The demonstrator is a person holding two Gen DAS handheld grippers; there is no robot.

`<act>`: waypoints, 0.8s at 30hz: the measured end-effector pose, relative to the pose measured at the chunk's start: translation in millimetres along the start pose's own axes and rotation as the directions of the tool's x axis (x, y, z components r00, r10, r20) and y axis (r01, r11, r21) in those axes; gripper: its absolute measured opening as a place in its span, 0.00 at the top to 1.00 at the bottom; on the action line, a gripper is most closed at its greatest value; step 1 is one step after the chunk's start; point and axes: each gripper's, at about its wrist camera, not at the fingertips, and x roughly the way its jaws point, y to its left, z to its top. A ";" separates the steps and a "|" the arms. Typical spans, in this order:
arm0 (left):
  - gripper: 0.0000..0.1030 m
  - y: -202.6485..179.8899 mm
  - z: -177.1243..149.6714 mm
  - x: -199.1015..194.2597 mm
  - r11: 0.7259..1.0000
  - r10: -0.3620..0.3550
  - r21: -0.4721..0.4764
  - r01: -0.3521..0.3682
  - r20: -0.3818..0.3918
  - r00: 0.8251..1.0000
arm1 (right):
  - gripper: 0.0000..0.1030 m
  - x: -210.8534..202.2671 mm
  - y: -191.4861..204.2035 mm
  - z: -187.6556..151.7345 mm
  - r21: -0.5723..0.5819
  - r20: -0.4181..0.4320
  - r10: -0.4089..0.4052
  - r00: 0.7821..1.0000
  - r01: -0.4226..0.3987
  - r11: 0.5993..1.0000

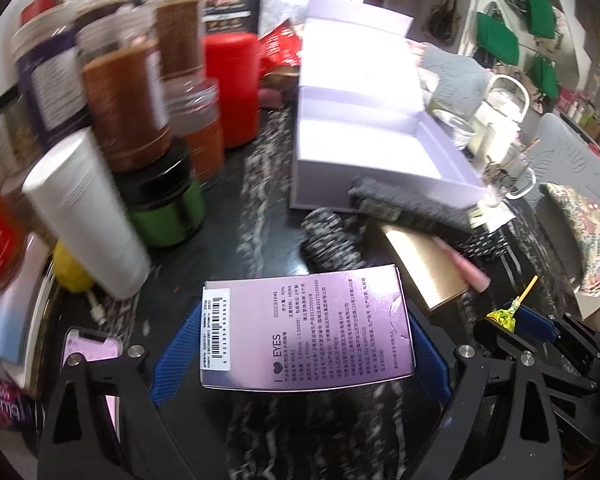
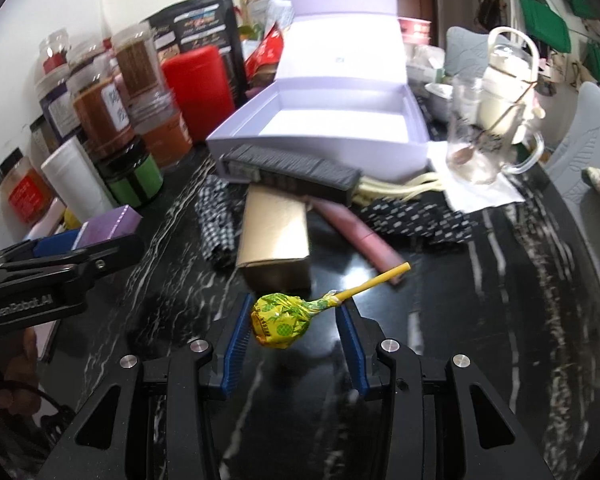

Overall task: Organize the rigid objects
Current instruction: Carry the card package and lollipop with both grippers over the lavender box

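Claws both loaded: left claw clamped on lilac printed carton, right claw on yellow-wrapped lollipop, presumably bound for open lavender box.

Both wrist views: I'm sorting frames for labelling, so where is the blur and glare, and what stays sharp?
Left wrist view: jars smeared by motion blur; purple box in the left gripper sharp, print readable. Right wrist view: lollipop in the right gripper crisp, glass mug blurred, glare on the black table. Both bow at the edges.
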 end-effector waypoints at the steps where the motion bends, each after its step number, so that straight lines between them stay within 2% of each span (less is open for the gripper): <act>1: 0.08 -4.1 2.6 0.1 1.000 -0.007 0.006 0.007 0.002 1.000 | 0.59 -2.3 -2.4 1.3 0.002 0.005 -0.002 1.000 0.002 1.000; 11: 0.08 -41.4 33.9 3.1 0.997 -0.045 0.068 0.043 0.035 0.998 | 0.59 -17.8 -30.3 27.6 -0.021 0.070 -0.035 0.997 0.036 0.999; 24: 0.08 -48.1 89.6 10.3 0.996 -0.034 0.083 0.023 0.130 0.991 | 0.59 -17.4 -42.7 83.3 -0.099 0.135 0.002 0.991 0.011 0.995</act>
